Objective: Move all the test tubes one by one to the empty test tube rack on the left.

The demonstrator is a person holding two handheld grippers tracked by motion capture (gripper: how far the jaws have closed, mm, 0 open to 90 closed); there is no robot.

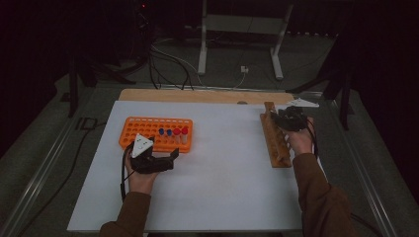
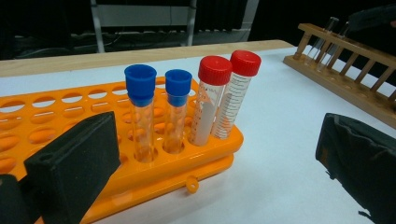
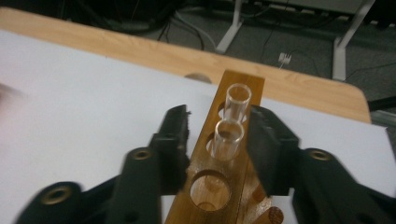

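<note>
My right gripper (image 3: 219,133) straddles the far end of a wooden tube rack (image 3: 212,186), jaws on either side of it. A clear open glass tube (image 3: 227,136) stands between the jaws with a gap on each side, and a second glass tube (image 3: 238,100) stands in the hole behind it. In the high view this gripper (image 1: 284,118) is at the right, over the wooden rack (image 1: 274,143). My left gripper (image 2: 219,158) is wide open and empty in front of the orange rack (image 2: 56,116). That rack holds two blue-capped tubes (image 2: 140,86) and two red-capped tubes (image 2: 215,72).
Both racks stand on a white board (image 1: 222,173) laid over a wooden tabletop (image 1: 197,95). The orange rack (image 1: 148,129) has several empty holes on its left side. Beyond the table lie cables (image 1: 168,64) and the white legs of a frame (image 1: 202,49) on the floor.
</note>
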